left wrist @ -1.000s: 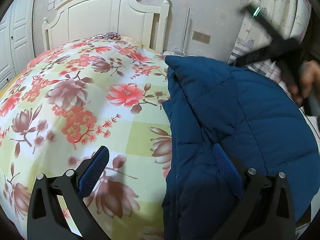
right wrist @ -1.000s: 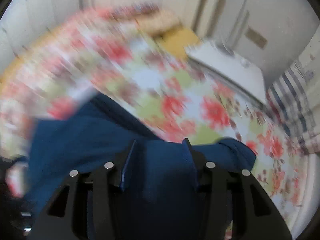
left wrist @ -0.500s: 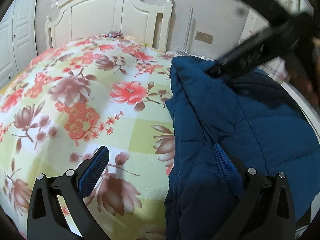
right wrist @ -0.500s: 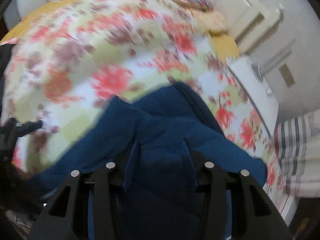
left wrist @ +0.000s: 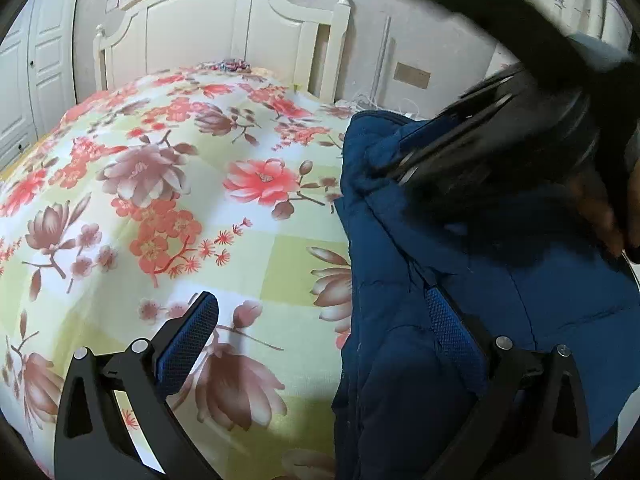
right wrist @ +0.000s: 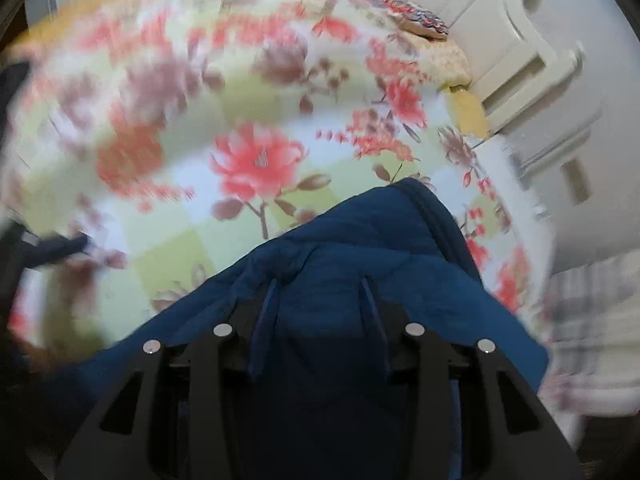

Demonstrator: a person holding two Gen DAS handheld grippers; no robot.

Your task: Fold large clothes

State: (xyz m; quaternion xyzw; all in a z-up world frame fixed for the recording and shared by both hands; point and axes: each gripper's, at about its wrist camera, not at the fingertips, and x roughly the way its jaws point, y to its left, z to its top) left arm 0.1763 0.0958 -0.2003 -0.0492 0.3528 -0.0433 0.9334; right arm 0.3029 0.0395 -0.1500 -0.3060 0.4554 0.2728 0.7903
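Left wrist view: left gripper [left wrist: 320,320], jaws wide apart, holding nothing, right finger resting on the jacket [left wrist: 460,300]. Jacket fills right half of frame on floral bedspread [left wrist: 160,200]; headboard [left wrist: 224,28] upper centre.

Right wrist view: right gripper [right wrist: 318,300], jaws narrowed, pinching jacket [right wrist: 360,240] fabric, lower centre.

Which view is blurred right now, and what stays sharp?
Right wrist view: quilt is smeared, while right gripper and jacket are sharp. Left wrist view: quilt and left gripper are crisp; only the right gripper crossing top right is blurred.
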